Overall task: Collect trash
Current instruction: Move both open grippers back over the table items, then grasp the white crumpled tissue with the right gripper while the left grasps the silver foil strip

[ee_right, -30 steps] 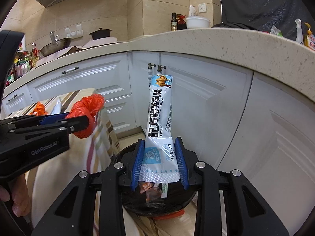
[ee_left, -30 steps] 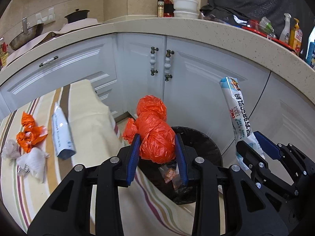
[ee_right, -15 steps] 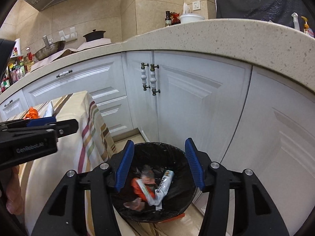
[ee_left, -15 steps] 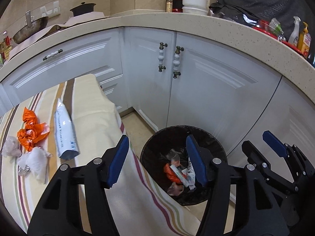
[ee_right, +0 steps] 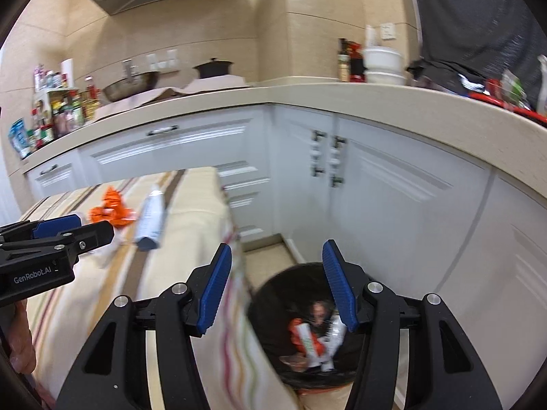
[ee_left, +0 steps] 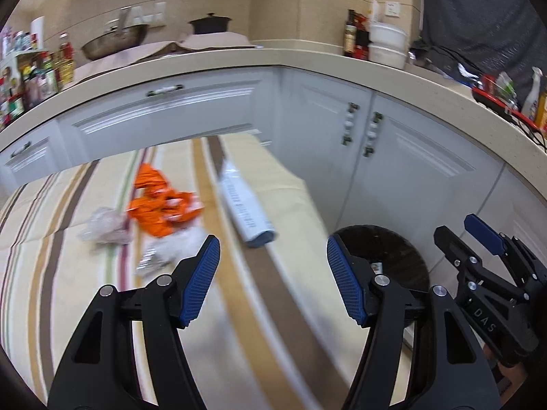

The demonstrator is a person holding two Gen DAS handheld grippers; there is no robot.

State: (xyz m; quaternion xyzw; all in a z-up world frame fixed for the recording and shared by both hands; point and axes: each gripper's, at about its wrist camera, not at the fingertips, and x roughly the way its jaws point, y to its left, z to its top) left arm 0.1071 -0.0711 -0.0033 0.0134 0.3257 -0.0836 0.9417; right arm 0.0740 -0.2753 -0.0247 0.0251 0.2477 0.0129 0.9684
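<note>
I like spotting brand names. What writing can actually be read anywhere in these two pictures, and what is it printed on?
"GenRobot.AI": side of the left gripper.
"DAS": body of the right gripper.
White packet on the striped tablecloth: dark print, too blurred to read.
Counter bottles and wrappers in the bin: unreadable.

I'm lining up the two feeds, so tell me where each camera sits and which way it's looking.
Left wrist: on the left gripper, angled down at the striped table; right gripper at right.
Right wrist: on the right gripper, angled down at the trash bin; left gripper at left.
Shared: orange wrapper, white packet, bin.
</note>
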